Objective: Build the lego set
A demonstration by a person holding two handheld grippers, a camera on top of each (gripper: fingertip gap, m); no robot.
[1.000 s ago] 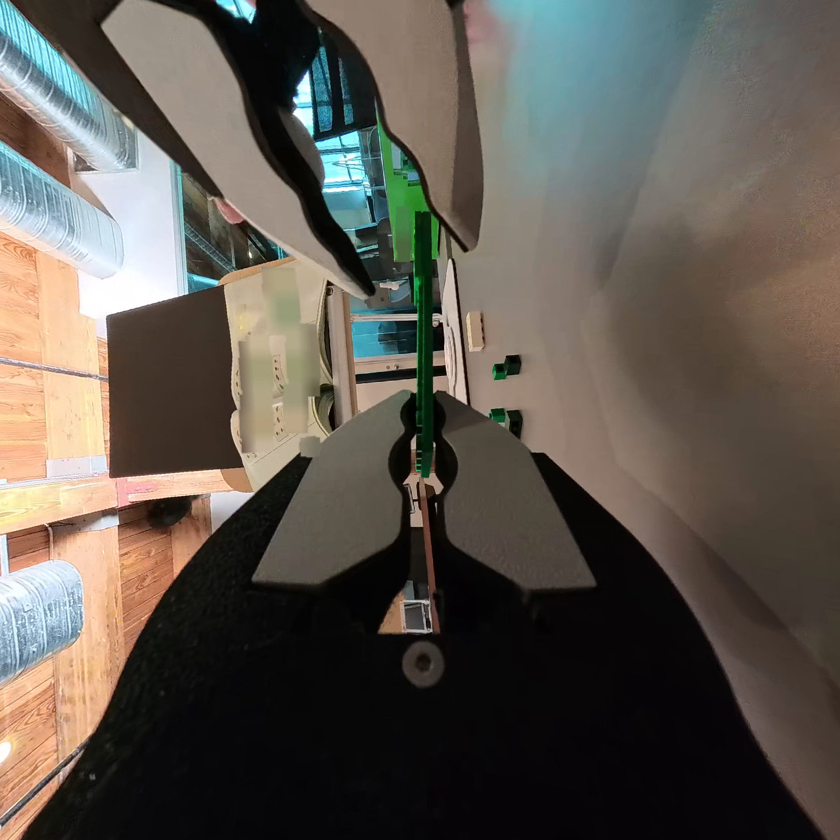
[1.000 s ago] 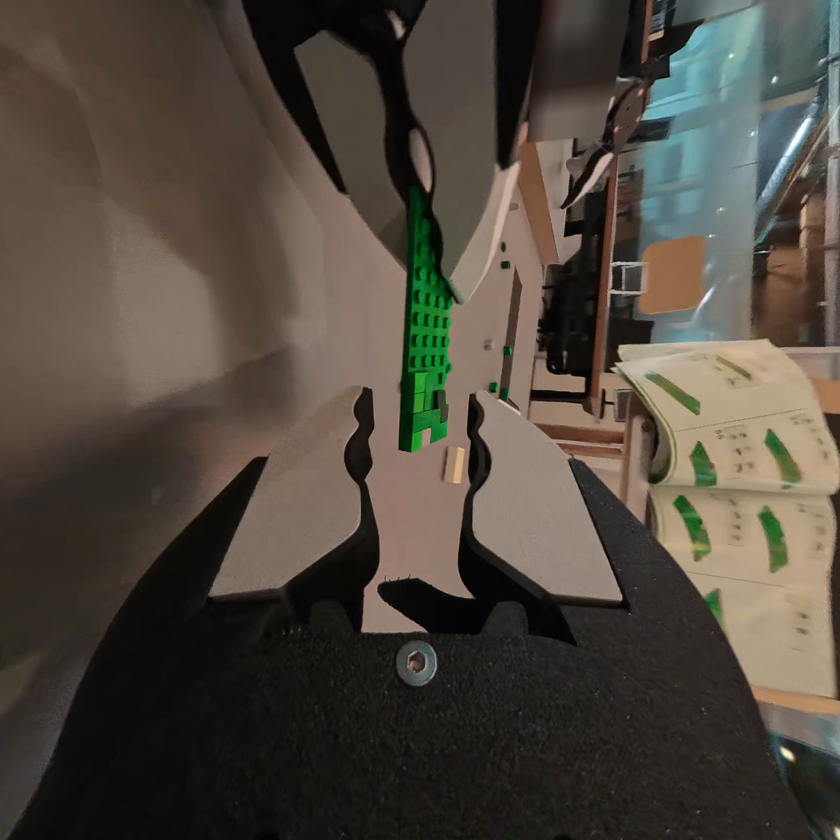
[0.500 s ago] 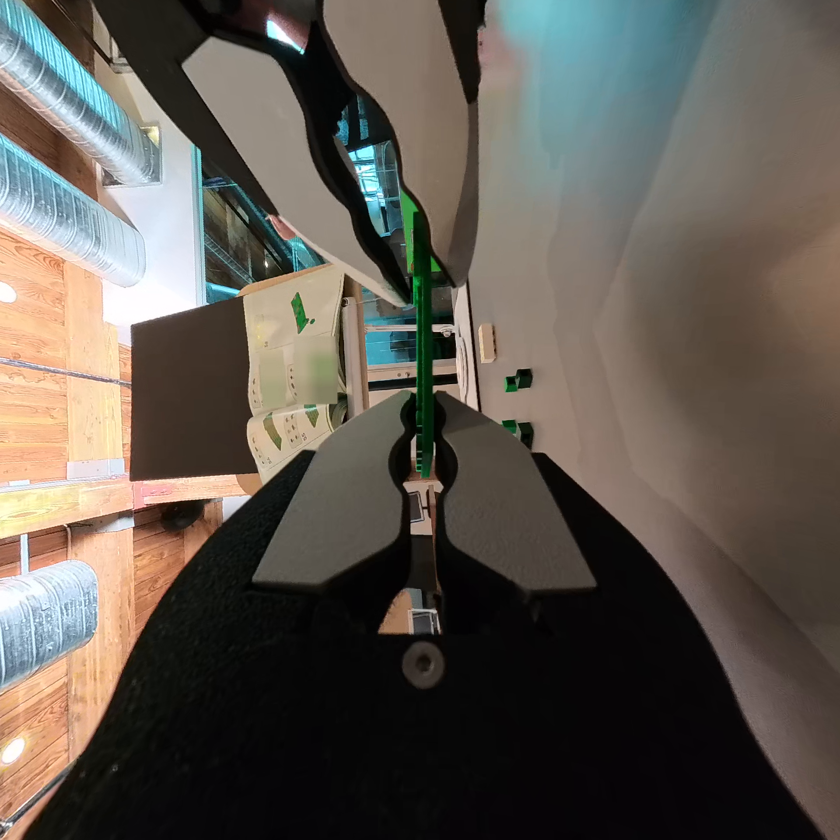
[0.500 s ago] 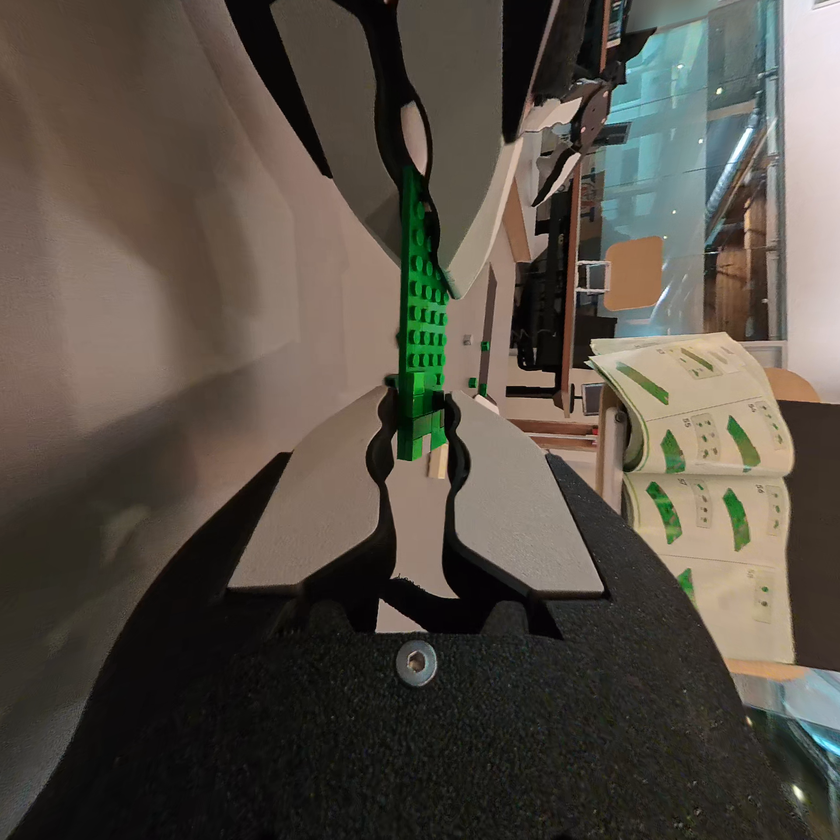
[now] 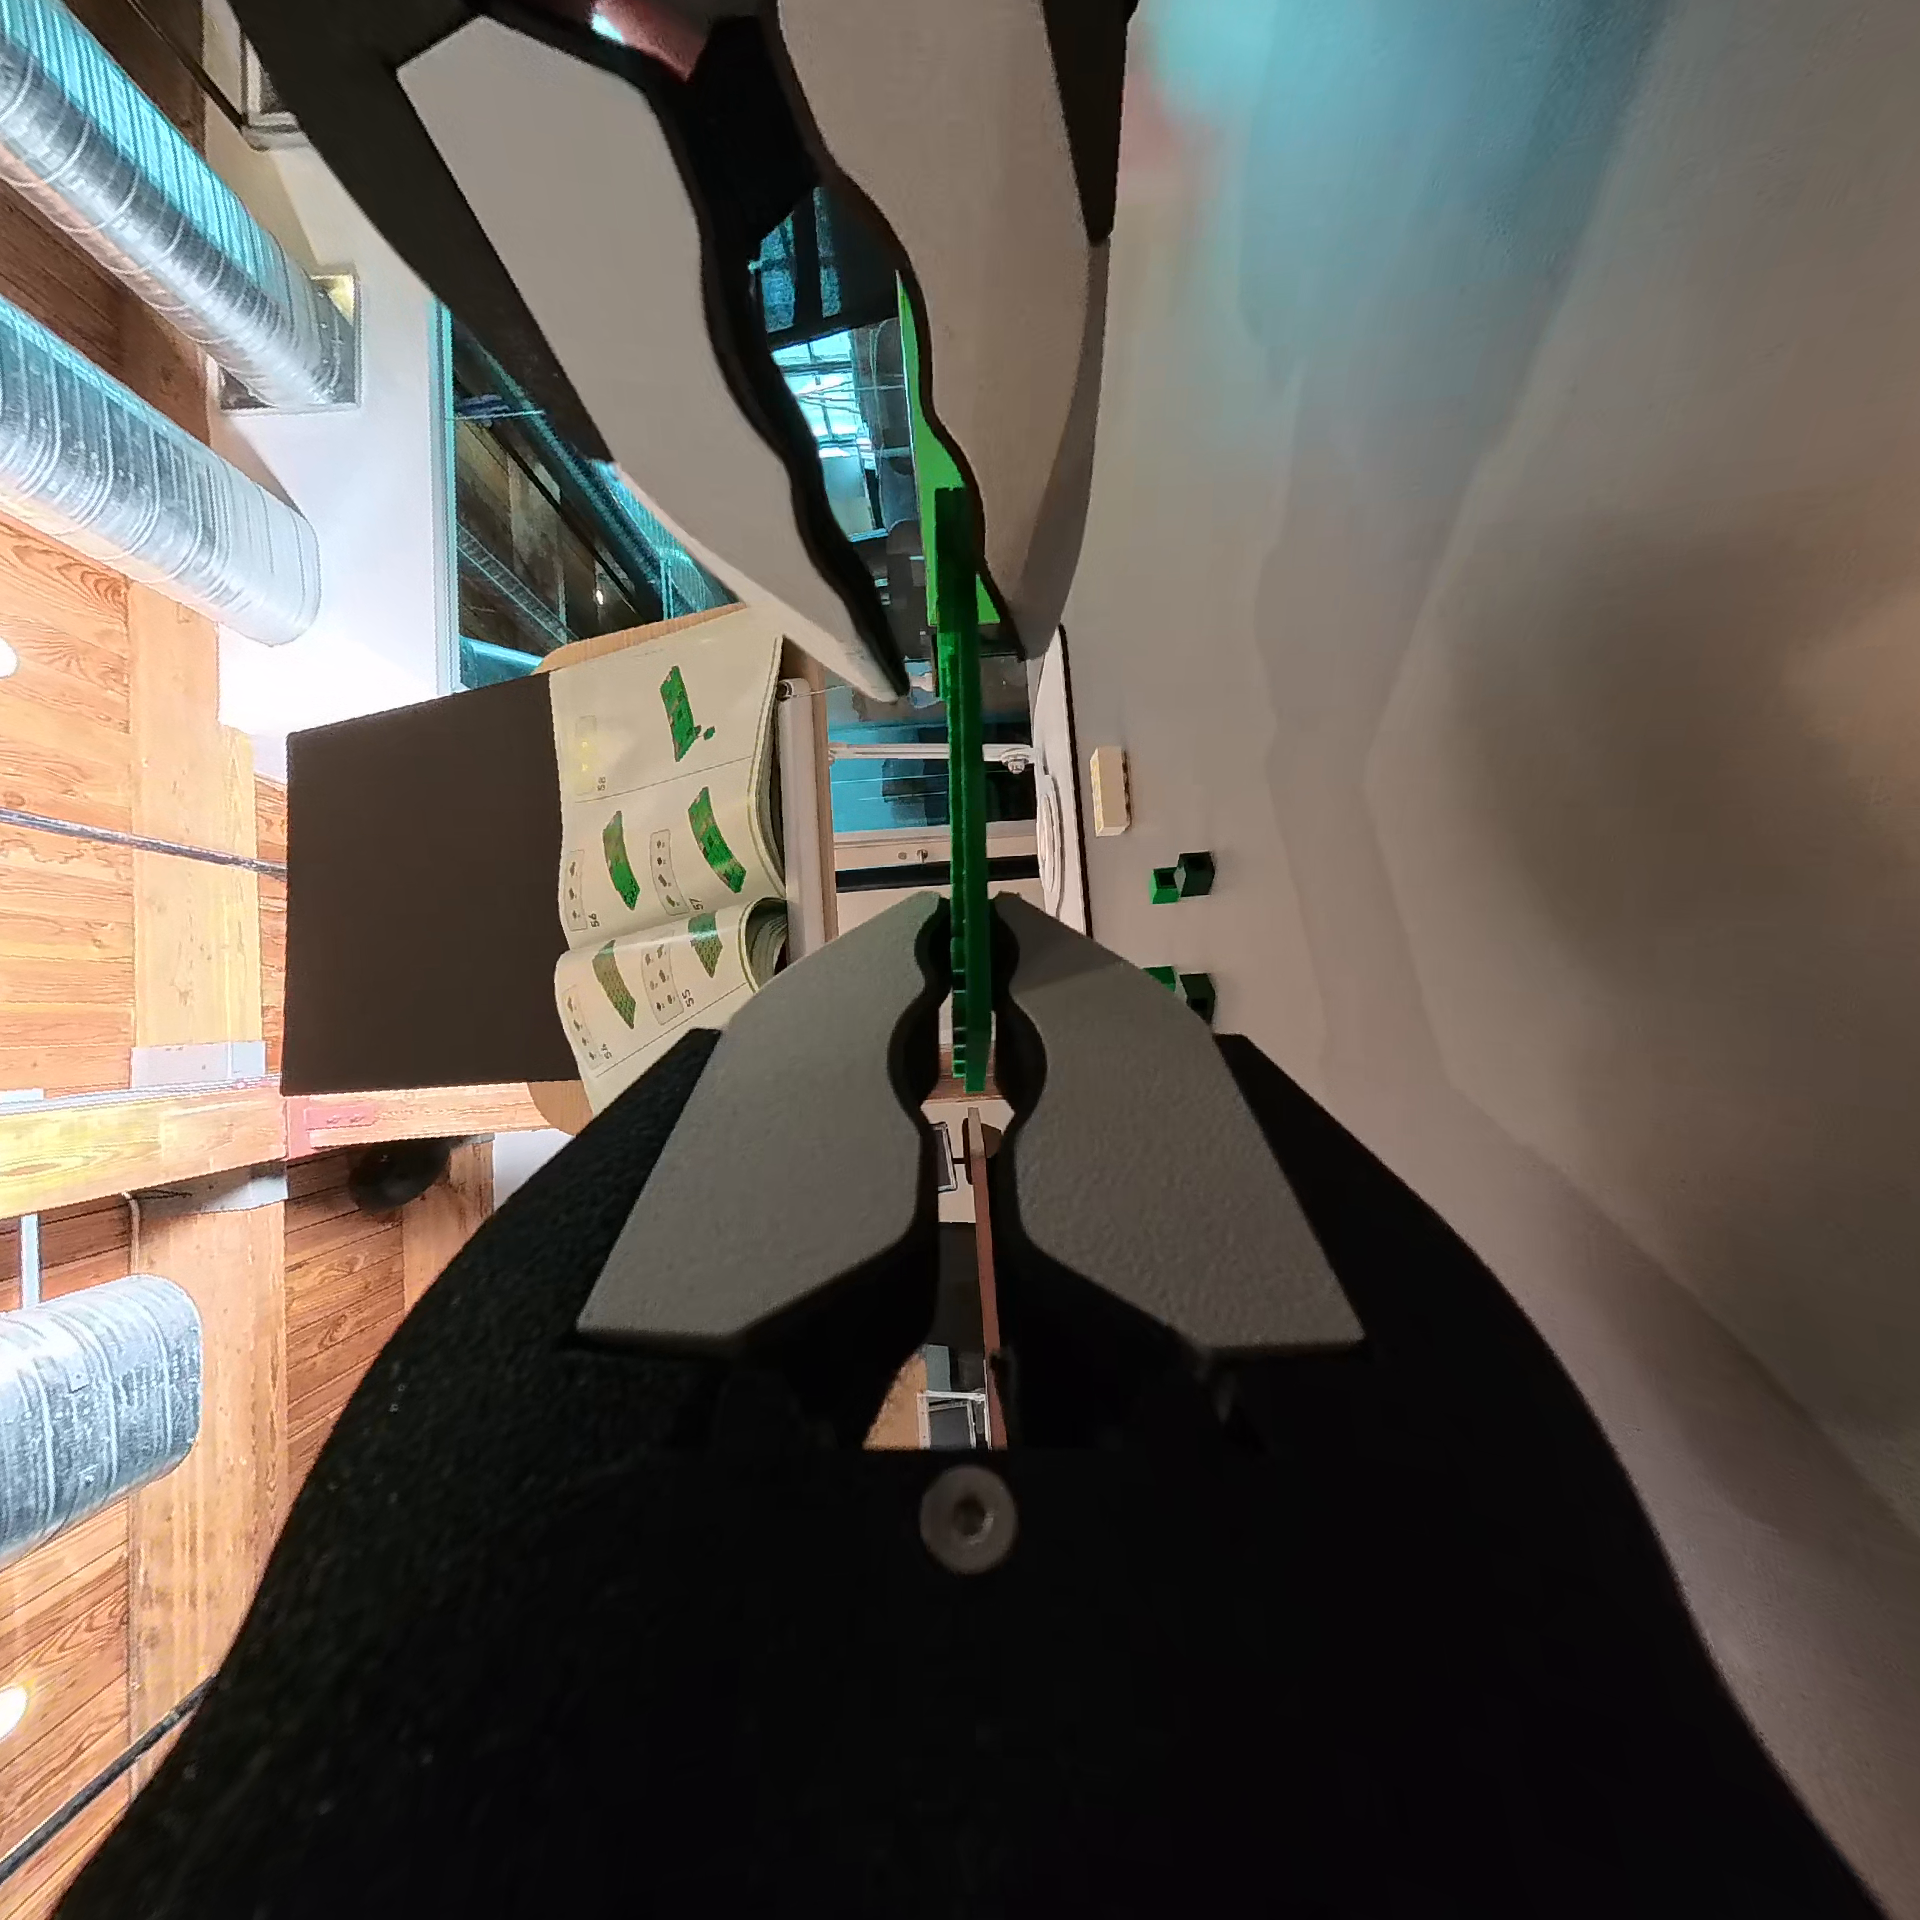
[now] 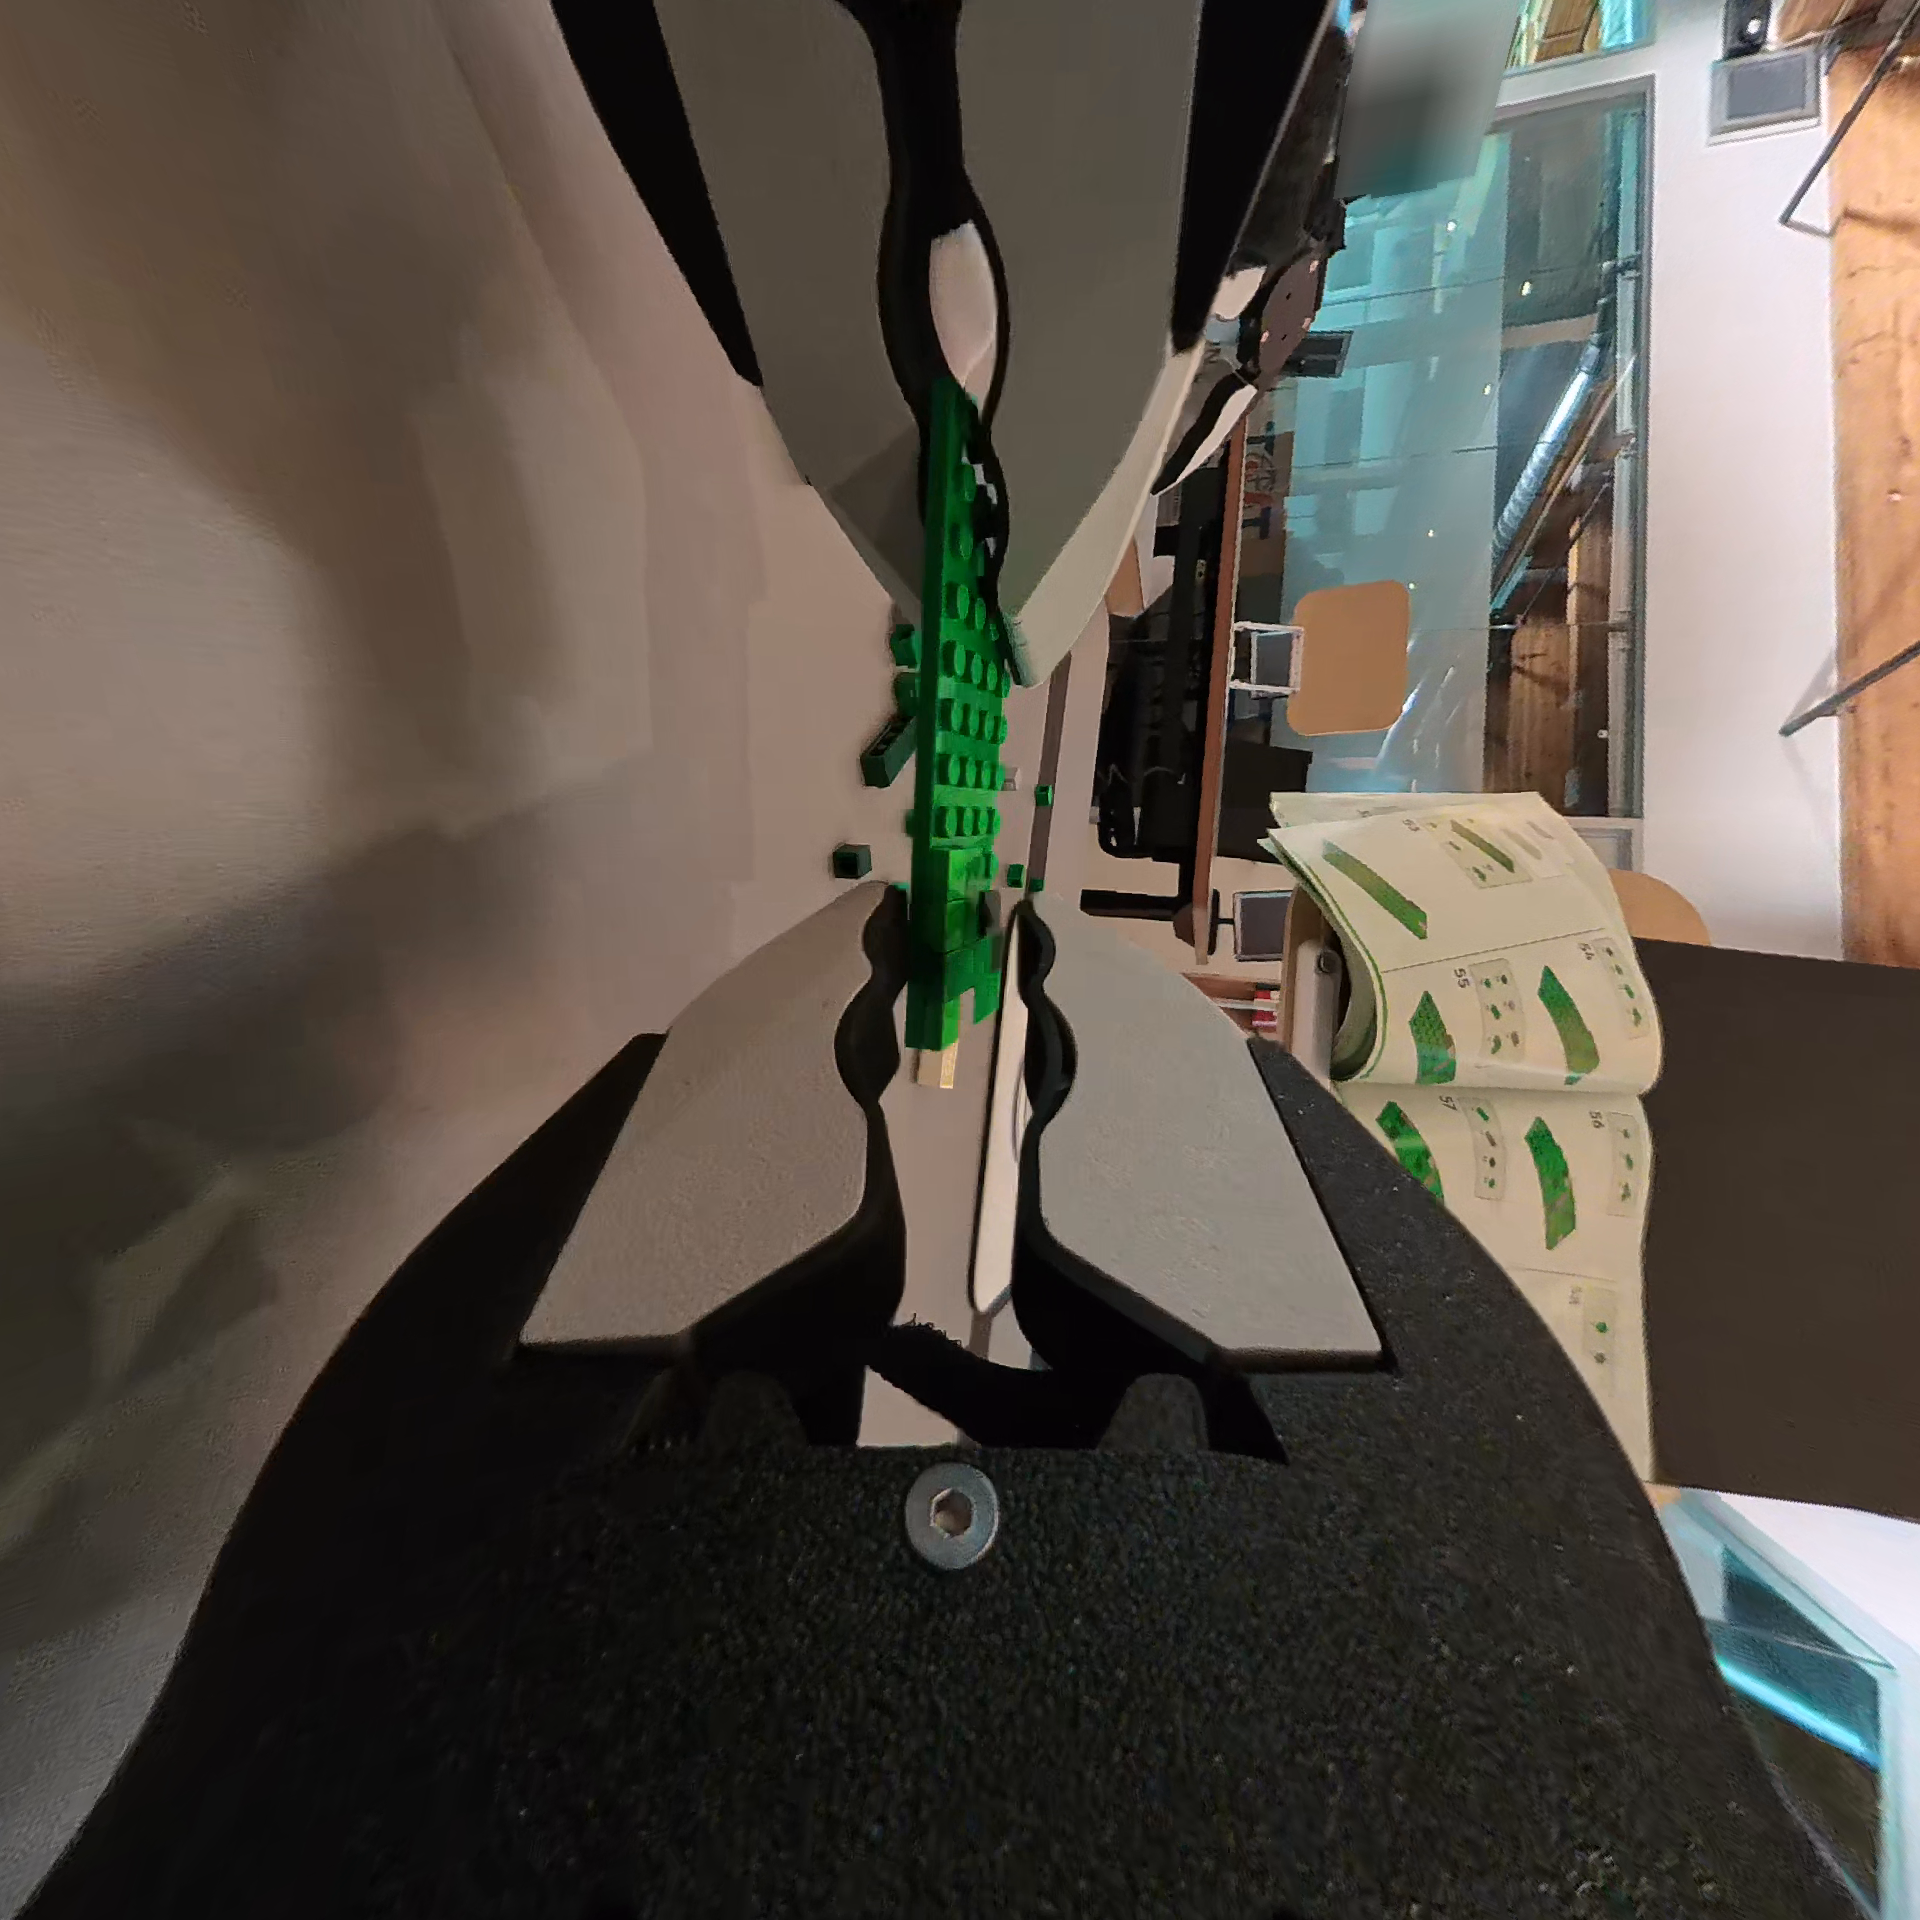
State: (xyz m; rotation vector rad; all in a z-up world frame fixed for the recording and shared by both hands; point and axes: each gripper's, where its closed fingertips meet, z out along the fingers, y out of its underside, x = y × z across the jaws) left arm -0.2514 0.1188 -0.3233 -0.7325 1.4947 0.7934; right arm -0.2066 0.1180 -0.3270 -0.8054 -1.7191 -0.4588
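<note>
The white table [image 5: 1558,935] fills the side of both views. An open instruction booklet [image 5: 665,862] stands propped off to the side of the grippers. The long green lego plate [image 5: 964,810] hangs in the air between the two grippers. The left gripper [image 5: 971,997] is clamped tight on one end of it. The right gripper [image 6: 951,977] has its fingers on either side of the other end, but I can't tell if it's actually squeezing. A tan brick [image 5: 1110,790] and a few small green bricks [image 5: 1184,878] sit on the table beyond the fingertips.
</note>
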